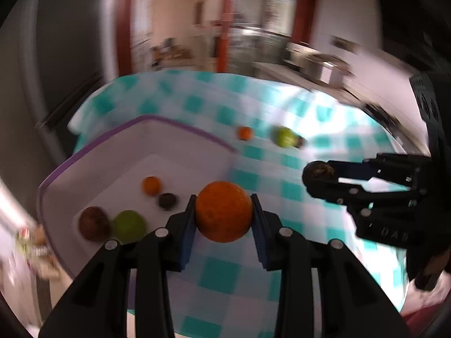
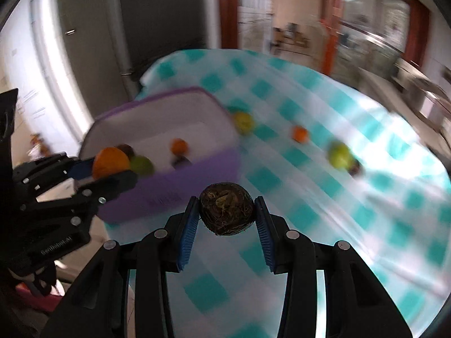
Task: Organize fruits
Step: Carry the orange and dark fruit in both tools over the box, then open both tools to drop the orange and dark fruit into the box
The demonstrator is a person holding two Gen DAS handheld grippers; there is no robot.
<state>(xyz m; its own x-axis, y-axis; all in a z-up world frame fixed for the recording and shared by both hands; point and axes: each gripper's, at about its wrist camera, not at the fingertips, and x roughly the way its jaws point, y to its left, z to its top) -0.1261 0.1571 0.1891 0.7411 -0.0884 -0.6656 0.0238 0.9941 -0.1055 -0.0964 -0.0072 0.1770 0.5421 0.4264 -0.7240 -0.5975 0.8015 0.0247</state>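
orange (image 1: 224, 211) clamped between left tongs (image 1: 224, 219)

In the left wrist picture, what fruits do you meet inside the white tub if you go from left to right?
Dark brown fruit → green fruit → small orange fruit → little dark fruit. All four lie on the floor of the purple-rimmed tub. The big orange in the left gripper comes after them.

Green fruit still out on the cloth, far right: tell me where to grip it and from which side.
Grip the green fruit across its round middle, coming down from above. A small dark fruit sits right against its near-right side, so set the fingers on the sides clear of it. Both grippers are full now.
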